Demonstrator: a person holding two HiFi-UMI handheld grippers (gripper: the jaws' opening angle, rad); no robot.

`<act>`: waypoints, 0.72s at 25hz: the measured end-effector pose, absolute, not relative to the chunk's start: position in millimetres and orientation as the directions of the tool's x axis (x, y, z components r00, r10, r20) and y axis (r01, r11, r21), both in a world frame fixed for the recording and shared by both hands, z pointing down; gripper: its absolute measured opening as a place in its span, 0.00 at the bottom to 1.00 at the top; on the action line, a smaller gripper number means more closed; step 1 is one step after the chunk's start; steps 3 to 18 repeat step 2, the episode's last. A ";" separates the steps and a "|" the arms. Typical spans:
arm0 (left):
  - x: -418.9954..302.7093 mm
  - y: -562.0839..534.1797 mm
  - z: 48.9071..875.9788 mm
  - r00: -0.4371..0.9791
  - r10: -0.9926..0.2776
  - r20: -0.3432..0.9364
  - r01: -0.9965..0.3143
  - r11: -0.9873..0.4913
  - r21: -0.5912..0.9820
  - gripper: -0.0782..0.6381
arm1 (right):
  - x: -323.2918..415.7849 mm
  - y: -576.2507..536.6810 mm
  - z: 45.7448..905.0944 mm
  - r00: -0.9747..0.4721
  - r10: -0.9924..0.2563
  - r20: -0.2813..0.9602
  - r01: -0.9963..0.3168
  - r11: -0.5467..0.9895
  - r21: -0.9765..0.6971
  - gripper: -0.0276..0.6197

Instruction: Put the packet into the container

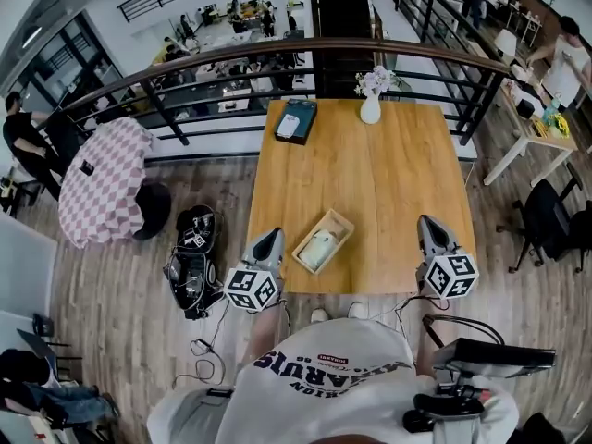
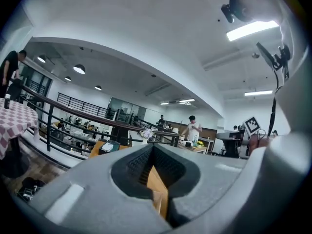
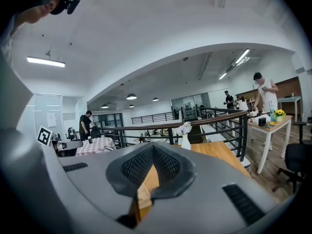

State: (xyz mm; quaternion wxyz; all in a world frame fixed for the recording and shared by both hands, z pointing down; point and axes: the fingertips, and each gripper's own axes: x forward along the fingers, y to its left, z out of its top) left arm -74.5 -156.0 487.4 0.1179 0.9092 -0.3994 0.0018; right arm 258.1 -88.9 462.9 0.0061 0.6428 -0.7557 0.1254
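A light wooden container (image 1: 339,222) lies at an angle near the front edge of the wooden table (image 1: 388,183). A white packet (image 1: 319,247) lies inside it. My left gripper (image 1: 271,240) hovers at the table's front left, just left of the container, its jaws shut with nothing between them. My right gripper (image 1: 428,227) is at the front right, well apart from the container, also shut and empty. In the left gripper view the pads (image 2: 141,162) meet at the tip. The right gripper view shows the same, with the pads (image 3: 139,165) closed over bare table.
A dark tray (image 1: 296,120) holding a white item sits at the far left of the table, and a white vase of flowers (image 1: 371,100) stands at the far middle. A black railing (image 1: 231,72) runs behind. A black bag (image 1: 192,252) lies on the floor to the left.
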 end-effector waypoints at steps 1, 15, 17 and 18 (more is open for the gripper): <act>-72.0 -156.5 489.1 0.682 -0.724 0.101 -0.726 -0.654 0.215 0.11 | 260.7 -88.0 463.5 -0.172 -0.970 0.172 -0.974 0.141 -0.179 0.05; -69.3 -157.1 490.8 0.684 -0.722 0.106 -0.724 -0.655 0.216 0.11 | 263.3 -87.0 464.1 -0.169 -0.970 0.173 -0.975 0.139 -0.175 0.05; -69.3 -157.1 490.8 0.684 -0.722 0.106 -0.724 -0.655 0.216 0.11 | 263.3 -87.0 464.1 -0.169 -0.970 0.173 -0.975 0.139 -0.175 0.05; -69.3 -157.1 490.8 0.684 -0.722 0.106 -0.724 -0.655 0.216 0.11 | 263.3 -87.0 464.1 -0.169 -0.970 0.173 -0.975 0.139 -0.175 0.05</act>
